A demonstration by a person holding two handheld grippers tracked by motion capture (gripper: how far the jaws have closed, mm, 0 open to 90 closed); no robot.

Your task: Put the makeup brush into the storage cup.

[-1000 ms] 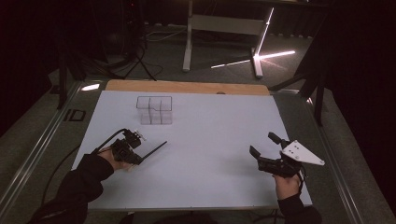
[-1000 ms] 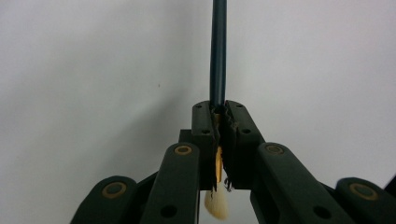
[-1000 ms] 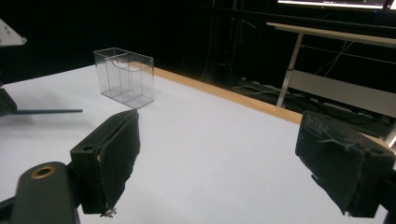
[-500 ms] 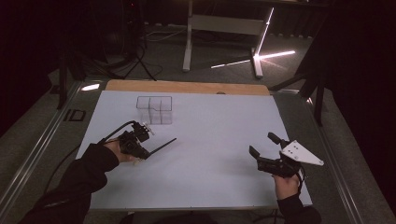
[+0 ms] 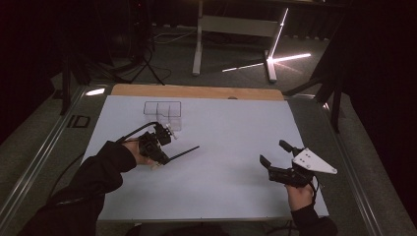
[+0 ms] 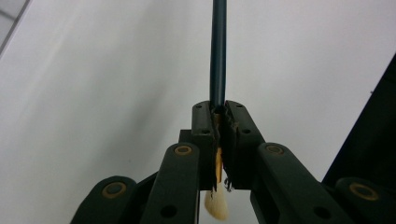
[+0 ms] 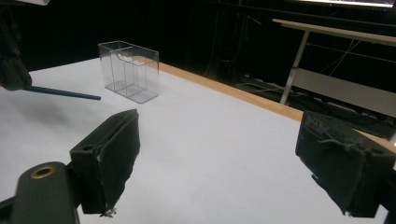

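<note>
My left gripper [image 5: 163,155] is shut on a thin brush [image 5: 184,151] and holds it above the white table top, its dark handle pointing right. In the left gripper view the handle [image 6: 218,51] runs straight out from between the closed jaws of the left gripper [image 6: 218,111], and pale bristles [image 6: 217,205] hang behind them. A clear divided container [image 5: 163,112] stands just beyond that hand. My right gripper [image 5: 273,152] stands open and holds nothing at the table's right. In the right gripper view, past the open right gripper [image 7: 224,163], are the container [image 7: 128,70] and the brush handle [image 7: 60,92].
A white sheet [image 5: 231,128] covers the table, with a wooden strip [image 5: 196,92] along its far edge. A table frame with white legs [image 5: 236,29] stands on the dark floor behind. Metal rails [image 5: 44,147] run along the table's sides.
My left hand has risen and moved away from the person, toward the container, carrying the brush. The right hand has kept still.
</note>
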